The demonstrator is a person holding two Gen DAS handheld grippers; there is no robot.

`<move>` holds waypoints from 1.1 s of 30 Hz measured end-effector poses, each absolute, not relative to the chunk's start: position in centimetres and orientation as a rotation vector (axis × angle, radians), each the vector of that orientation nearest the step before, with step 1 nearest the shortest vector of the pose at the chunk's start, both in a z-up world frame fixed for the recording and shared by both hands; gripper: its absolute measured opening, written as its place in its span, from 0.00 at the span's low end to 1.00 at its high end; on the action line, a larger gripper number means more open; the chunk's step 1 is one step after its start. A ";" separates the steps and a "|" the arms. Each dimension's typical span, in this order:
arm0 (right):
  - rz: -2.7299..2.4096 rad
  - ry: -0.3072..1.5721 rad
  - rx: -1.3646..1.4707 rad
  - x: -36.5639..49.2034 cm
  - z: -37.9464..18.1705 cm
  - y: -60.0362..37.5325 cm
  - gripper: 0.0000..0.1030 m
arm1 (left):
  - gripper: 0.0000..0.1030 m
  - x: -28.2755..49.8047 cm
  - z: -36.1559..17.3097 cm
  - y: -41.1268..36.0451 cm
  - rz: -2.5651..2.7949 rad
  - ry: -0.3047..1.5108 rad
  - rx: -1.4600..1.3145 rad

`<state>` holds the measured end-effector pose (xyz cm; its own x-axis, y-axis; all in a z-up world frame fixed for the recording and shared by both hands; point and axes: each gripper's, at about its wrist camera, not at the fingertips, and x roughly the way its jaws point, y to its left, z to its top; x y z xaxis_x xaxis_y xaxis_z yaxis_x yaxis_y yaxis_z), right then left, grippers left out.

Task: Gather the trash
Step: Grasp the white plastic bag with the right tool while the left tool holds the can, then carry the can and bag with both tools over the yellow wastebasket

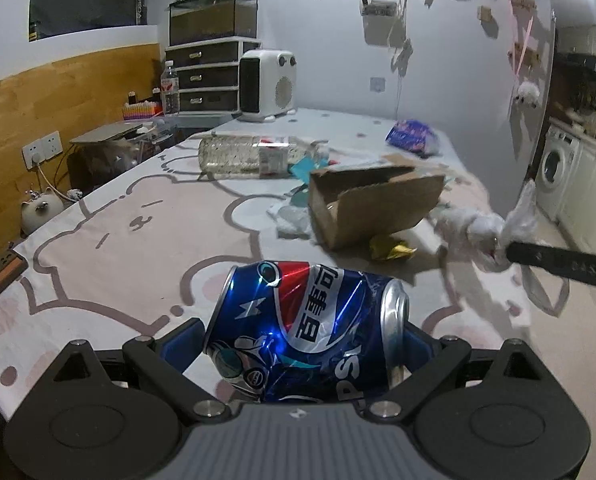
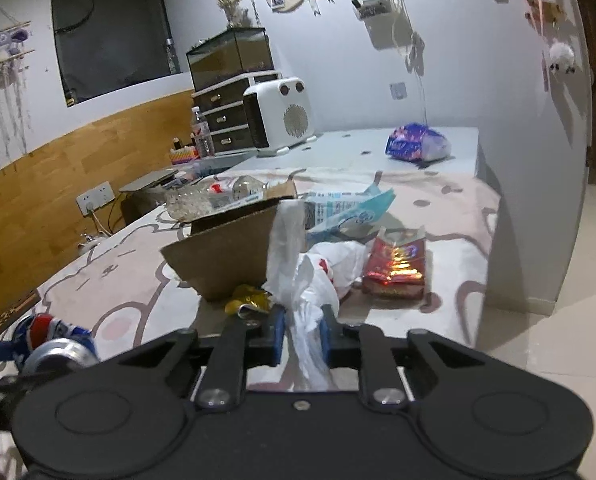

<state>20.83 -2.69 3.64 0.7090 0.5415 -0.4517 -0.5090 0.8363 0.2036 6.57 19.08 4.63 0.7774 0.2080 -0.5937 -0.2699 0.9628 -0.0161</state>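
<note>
Left gripper [image 1: 306,344] jaws pinched the dented can [image 1: 302,328] (light, slippery) at frame bottom; right gripper [image 2: 302,338] jaws nipped the limp plastic bag [image 2: 306,280].

The table's [image 1: 109,240] near-left stretch lies bare, open to a gripper. Mid-table is blocked by the cardboard box [image 1: 374,204], with a gold wrapper [image 1: 390,249] at its foot, a bottle [image 1: 249,157] behind, and a red packet [image 2: 396,268] toward the right edge.

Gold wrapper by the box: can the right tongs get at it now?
Probably not yet: the right tongs are shut on a white bag. The gold wrapper lies uncovered just beyond them.
</note>
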 end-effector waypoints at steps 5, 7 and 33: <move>0.593 0.473 0.084 18.8 5.4 -5.3 0.10 | 0.94 6.3 5.8 17.1 0.255 0.597 -0.103; 0.598 0.454 0.092 18.0 6.1 -6.2 0.10 | 0.94 6.4 6.5 16.3 0.253 0.583 -0.101; 0.236 0.421 0.174 14.1 6.4 -26.5 0.09 | 0.94 15.9 5.3 -4.8 -0.097 0.614 0.002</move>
<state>14.09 -26.51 6.43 0.8859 0.2619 -0.3830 -0.1901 0.9579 0.2154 15.89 -4.84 5.33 0.8131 -0.0907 -0.5750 0.0918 0.9954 -0.0272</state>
